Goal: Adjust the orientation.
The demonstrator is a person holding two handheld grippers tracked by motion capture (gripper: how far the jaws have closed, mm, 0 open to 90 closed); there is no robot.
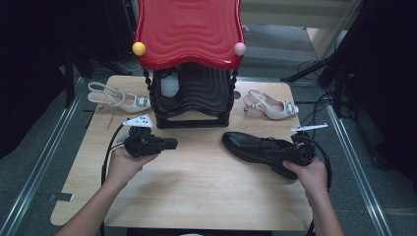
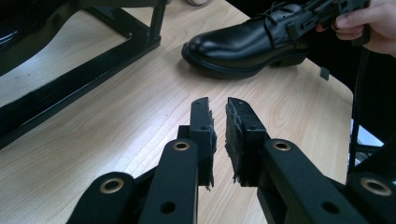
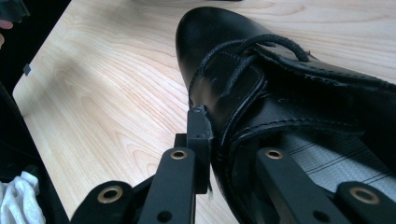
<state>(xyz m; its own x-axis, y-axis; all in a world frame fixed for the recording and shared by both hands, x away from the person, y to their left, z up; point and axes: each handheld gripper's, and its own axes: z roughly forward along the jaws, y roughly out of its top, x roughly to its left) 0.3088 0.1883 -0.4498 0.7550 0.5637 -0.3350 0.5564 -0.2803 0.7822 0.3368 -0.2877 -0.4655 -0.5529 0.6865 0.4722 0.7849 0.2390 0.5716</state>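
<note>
A black leather lace-up shoe [image 1: 243, 142] [image 2: 243, 44] [image 3: 219, 42] lies on the wooden table [image 1: 196, 187], right of centre, with its toe pointing left. My right gripper [image 1: 273, 146] [image 3: 224, 126] is shut on the shoe's side wall near the opening: one jaw is outside the leather and the other is inside, over the grey insole. My left gripper [image 1: 173, 143] [image 2: 217, 102] hovers over the table's left half and points right towards the shoe. Its jaws are shut to a narrow slit with nothing between them.
A black shelf rack [image 1: 192, 98] [image 2: 84, 79] with a red wavy top [image 1: 189, 29] stands at the table's back centre. A beige slingback heel [image 1: 118, 98] lies to its left, and another beige heel [image 1: 273, 105] lies to its right. Bare wood stretches along the front.
</note>
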